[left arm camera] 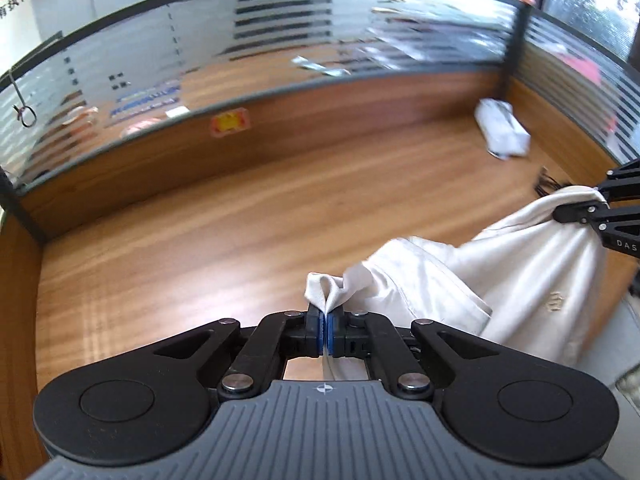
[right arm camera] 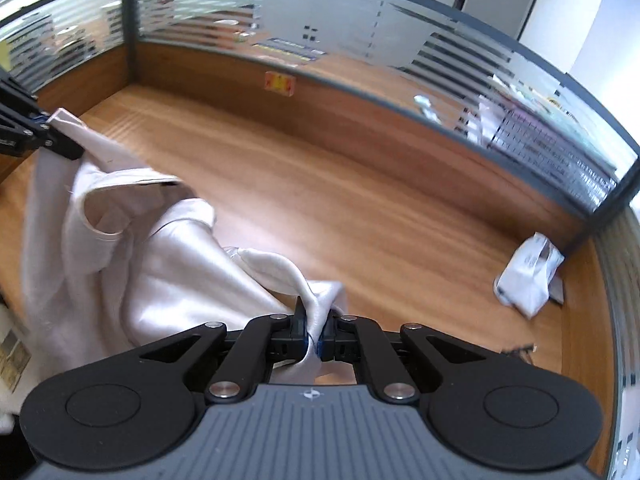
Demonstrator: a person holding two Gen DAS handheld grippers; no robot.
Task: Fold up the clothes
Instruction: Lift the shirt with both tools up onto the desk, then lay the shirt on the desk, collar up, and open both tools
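Above the wooden desk (left arm camera: 240, 216), low and right in both frames, the cream garment (left arm camera: 532, 276) hangs bunched and unfolded between the left gripper (left arm camera: 325, 320) and right gripper (right arm camera: 314, 330), each pinched shut on an edge, so folding looks barely begun.

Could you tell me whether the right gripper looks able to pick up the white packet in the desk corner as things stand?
Probably not: the right gripper is shut on the white garment; the desk toward the packet is bare.
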